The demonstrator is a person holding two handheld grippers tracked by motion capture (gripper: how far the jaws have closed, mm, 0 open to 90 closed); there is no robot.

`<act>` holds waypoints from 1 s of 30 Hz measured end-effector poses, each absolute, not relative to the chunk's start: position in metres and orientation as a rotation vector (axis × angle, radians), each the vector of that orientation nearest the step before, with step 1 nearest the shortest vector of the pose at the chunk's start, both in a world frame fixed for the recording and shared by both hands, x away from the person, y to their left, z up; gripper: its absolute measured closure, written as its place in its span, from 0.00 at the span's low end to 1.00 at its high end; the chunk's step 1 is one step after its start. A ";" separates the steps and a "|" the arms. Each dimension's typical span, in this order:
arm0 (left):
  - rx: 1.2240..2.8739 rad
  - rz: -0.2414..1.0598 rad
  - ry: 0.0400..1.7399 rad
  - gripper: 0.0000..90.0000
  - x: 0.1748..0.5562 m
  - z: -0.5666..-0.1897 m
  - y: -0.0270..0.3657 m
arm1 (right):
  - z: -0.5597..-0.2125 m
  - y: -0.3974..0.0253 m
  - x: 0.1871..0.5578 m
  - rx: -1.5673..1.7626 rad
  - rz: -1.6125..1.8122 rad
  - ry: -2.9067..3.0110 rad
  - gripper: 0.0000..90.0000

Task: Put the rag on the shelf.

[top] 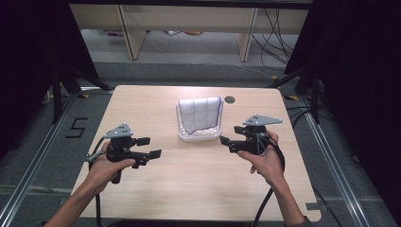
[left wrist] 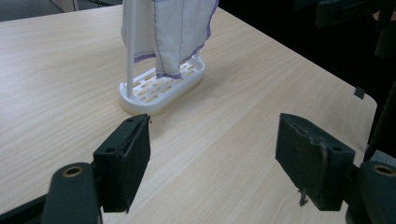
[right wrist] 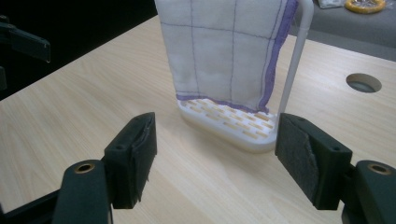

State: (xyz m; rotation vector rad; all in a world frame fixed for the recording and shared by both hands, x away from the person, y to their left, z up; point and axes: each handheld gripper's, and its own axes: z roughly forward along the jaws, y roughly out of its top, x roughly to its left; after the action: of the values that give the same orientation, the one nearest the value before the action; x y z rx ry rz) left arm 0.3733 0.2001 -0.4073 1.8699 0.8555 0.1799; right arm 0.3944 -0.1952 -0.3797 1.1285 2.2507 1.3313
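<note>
The left gripper (top: 147, 147) hovers low over the table (top: 156, 194) at the near left, jaws spread wide and holding nothing; in its own view the bare wood shows between them, with the rack (left wrist: 161, 88) ahead and a little to the left; the cloth (top: 201, 113) sits mid-table, draped over the rack's (top: 199, 134) white bar and hanging down to just above the slotted base; the right gripper (top: 226, 142) waits near the rack's right end, jaws just as wide and equally empty, pointed at the cloth's (right wrist: 224, 51) lower hem; I'd judge the step to be the reach for the cloth, and it looks best done by taking the hanging cloth near each side edge, clear of the upright post (right wrist: 294, 60); each jaw pair should straddle the fabric alone, then close firmly; lifting straight up and evenly ought to keep the light rack from tipping or dragging along.
</note>
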 end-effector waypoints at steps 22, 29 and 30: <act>1.894 0.160 0.863 0.29 0.350 -0.436 0.207 | -0.418 -0.193 0.364 1.165 1.380 2.268 0.33; 1.923 0.163 0.847 0.29 0.339 -0.445 0.206 | -0.433 -0.191 0.353 1.149 1.354 2.316 0.33; 1.934 0.177 0.845 0.29 0.336 -0.447 0.205 | -0.435 -0.190 0.352 1.132 1.341 2.322 0.33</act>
State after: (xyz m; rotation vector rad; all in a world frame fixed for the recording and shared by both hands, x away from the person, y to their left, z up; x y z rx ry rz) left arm 0.3363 0.2052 -0.4467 1.9341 0.8451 0.1769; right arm 0.3515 -0.1901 -0.4354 1.1321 2.3222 1.3408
